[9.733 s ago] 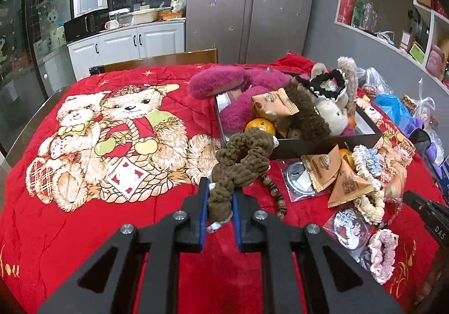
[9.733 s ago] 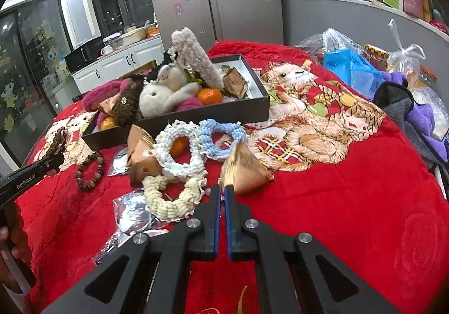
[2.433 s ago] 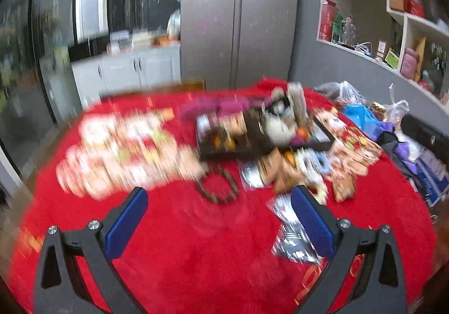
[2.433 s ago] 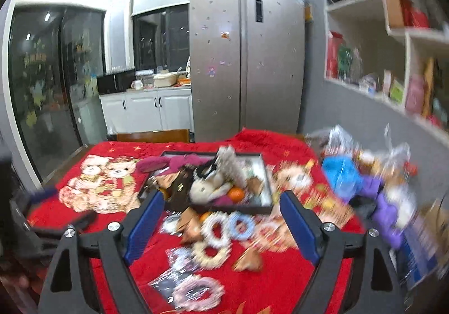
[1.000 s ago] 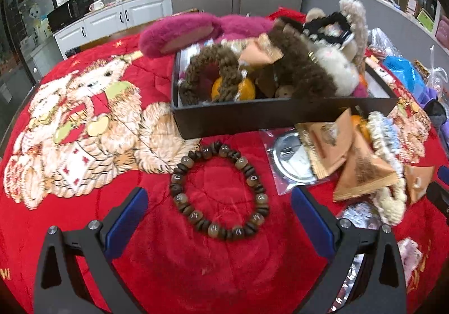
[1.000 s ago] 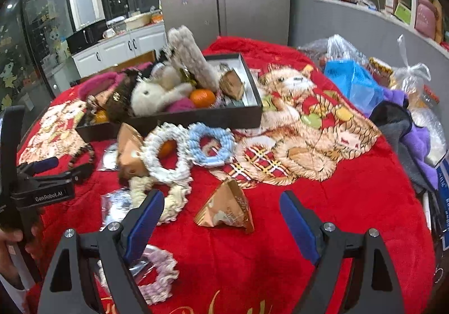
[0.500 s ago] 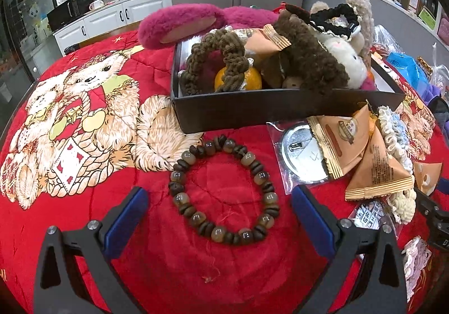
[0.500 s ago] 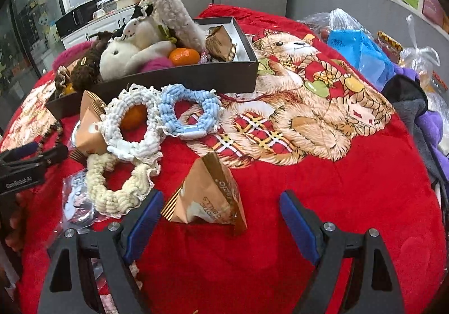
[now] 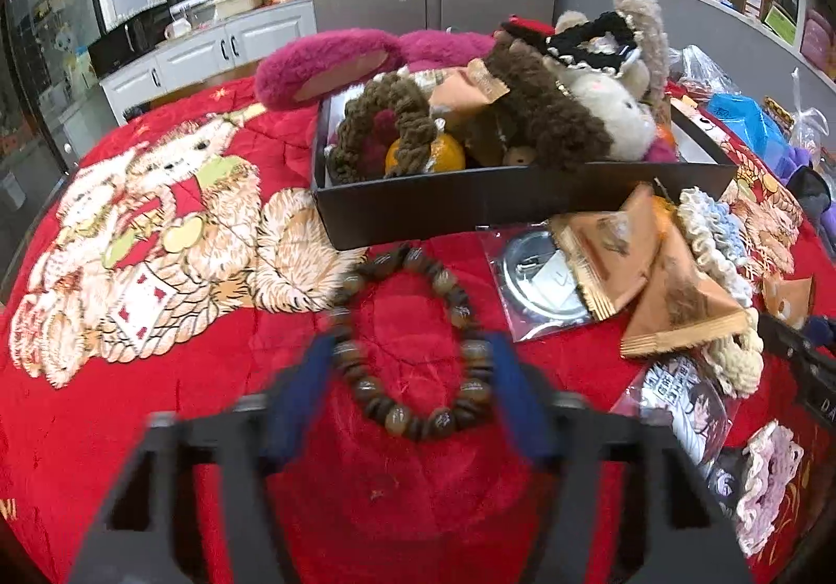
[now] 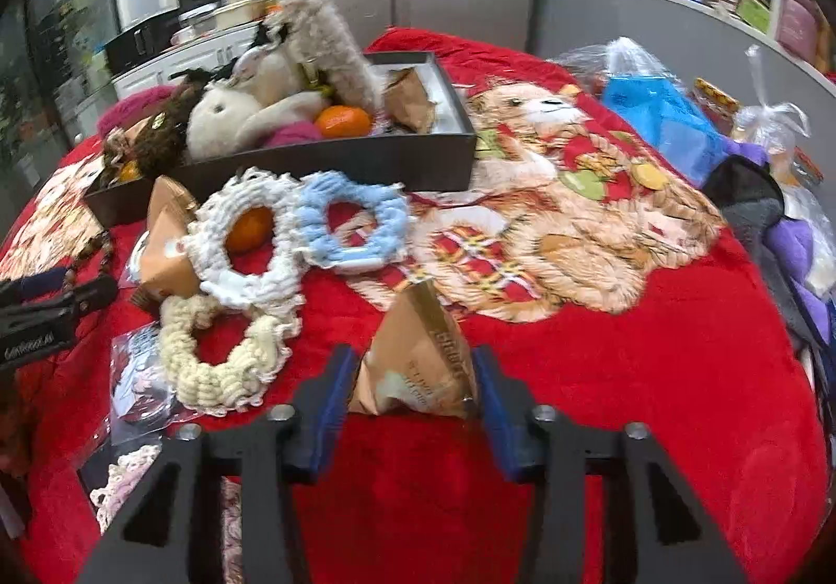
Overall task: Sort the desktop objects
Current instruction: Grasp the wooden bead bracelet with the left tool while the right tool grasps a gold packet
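Red-blanketed surface [image 9: 157, 427]: left tongs [image 9: 413, 375] closing around rigid bead bracelet [image 9: 413, 338]; right tongs [image 10: 413, 390] closing around light crinkly packet [image 10: 418, 364], base corners at 6 o'clock.

The left gripper [image 9: 413, 393] is smeared by motion blur as its jaws close, so whether its fingers [image 9: 308, 385] touch the bead bracelet [image 9: 413, 341] cannot be told. The print on the triangular snack packet [image 10: 418, 364] is too blurred to read. The black box [image 9: 501, 205] hides the lower parts of its plush toys [image 9: 590, 114].
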The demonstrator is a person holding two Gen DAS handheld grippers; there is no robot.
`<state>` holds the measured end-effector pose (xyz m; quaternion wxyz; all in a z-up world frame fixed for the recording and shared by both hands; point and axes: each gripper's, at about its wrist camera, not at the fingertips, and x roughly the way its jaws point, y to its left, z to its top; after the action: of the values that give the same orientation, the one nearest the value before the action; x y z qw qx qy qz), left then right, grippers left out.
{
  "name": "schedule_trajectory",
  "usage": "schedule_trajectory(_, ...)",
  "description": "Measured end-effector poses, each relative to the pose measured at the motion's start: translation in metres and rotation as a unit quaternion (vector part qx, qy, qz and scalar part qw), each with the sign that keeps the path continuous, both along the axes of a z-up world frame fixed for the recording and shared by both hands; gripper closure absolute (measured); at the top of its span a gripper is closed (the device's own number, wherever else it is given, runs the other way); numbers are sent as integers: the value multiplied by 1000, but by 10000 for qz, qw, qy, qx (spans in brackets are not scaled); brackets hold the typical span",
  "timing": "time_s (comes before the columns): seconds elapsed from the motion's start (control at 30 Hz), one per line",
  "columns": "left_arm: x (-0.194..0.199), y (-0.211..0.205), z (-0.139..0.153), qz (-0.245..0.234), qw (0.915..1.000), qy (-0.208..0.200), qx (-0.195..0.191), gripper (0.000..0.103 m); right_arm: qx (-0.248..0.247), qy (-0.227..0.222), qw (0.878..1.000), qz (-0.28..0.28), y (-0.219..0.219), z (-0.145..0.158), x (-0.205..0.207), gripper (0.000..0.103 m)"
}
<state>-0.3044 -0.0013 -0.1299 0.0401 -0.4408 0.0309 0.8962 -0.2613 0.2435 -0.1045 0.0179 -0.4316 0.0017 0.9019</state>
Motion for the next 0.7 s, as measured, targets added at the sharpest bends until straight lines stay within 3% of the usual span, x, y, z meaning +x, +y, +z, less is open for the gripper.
schedule_trajectory(0.13, 3, 3, 2, -46, 10000, 54, -64, 82, -48, 35, 10000, -22, 2, 0, 3, 62)
schedule_trajectory(0.17, 3, 3, 2, -11, 10000, 60, -79, 92, -42, 35, 10000, -19, 2, 0, 3, 62)
schedule_trajectory(0.3, 5, -5, 3, 12, 9998, 47, 189, 92, -55, 53, 10000, -25, 5, 1, 4, 63)
schedule_trajectory(0.7, 19, -8, 18, -9, 9990, 106, 438, 92, -333, 318, 9988, 184, -4, 17, 13, 64)
